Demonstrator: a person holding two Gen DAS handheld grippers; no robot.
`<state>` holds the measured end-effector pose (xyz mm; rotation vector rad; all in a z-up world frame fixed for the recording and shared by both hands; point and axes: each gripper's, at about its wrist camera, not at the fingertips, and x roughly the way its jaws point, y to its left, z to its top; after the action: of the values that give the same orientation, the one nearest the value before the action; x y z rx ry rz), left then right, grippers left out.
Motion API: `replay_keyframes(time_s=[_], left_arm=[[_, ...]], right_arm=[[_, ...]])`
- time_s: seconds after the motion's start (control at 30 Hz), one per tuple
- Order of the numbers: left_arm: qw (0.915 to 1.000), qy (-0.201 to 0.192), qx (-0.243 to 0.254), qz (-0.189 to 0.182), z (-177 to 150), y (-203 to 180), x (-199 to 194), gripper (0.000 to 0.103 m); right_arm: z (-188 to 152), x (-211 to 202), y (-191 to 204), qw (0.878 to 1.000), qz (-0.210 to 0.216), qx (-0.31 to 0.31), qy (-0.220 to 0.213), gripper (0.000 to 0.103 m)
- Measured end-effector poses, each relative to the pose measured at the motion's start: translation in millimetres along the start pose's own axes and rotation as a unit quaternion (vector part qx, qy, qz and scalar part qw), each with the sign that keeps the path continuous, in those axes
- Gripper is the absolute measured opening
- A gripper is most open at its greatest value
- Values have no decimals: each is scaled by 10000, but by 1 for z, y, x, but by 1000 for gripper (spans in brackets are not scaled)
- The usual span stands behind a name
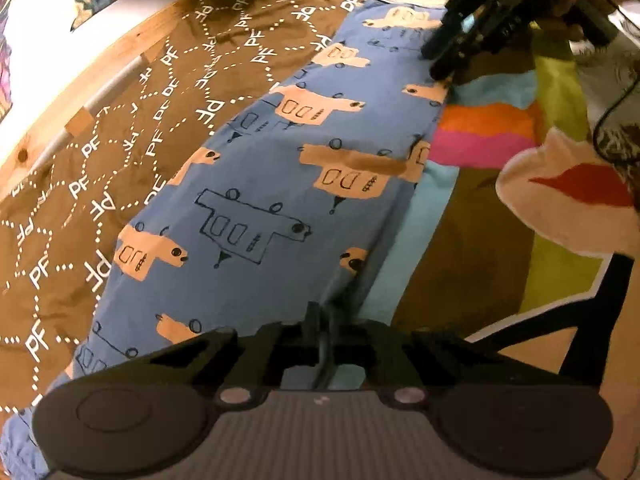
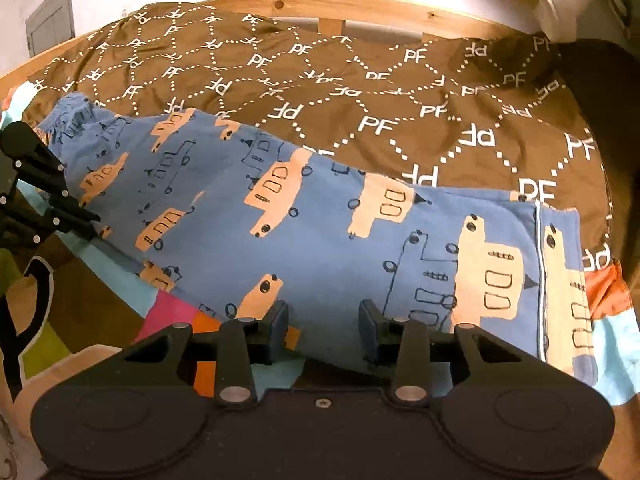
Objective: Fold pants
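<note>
Left gripper [image 1: 320, 320] pinches pants [image 1: 280, 184] edge.

Warm, dim indoor light; strong fisheye bending at edges, dark corners; slight softness, mild blur throughout.

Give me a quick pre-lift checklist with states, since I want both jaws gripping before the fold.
1. Left gripper jaws shut on pants edge: ok.
2. Right gripper jaws closed on fabric: not ok, open, cloth edge between them.
3. Pants lying flat on brown blanket: ok.
4. Both grippers on the same long edge: ok.
5. Both layers caught on the left: cannot tell.
</note>
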<state>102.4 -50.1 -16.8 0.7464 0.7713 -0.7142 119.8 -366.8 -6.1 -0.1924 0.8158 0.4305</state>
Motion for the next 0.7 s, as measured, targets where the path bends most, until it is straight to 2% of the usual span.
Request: replay_keyframes(time_s=[0.27, 0.43, 0.5, 0.53, 0.57, 0.63, 0.7], left_arm=[[9985, 50, 540, 57, -4, -13, -4, 0], [9963, 248, 816, -96, -9, -14, 0, 1], [9969, 292, 611, -389, -5, -5, -4, 11], [9969, 280, 512, -530, -2, -2, -7, 25], [9970, 224, 391, -632, 2, 3, -12, 47], [9973, 0, 263, -683, 19, 10, -20, 67], [9971, -167, 275, -686, 44, 17, -21, 69]], right_arm=[[-7, -4, -12, 9995, -145, 270, 106, 40], [-19, -14, -22, 9987, -182, 431, 180, 40], [-20, -25, -24, 9985, -248, 478, 39, 43], [-21, -34, -26, 9980, -286, 553, -78, 49], [-21, -40, -29, 9972, -335, 652, -161, 59], [-25, -55, -37, 9923, -524, 1065, -362, 70], [-32, -66, -47, 9848, -577, 1555, -506, 70]])
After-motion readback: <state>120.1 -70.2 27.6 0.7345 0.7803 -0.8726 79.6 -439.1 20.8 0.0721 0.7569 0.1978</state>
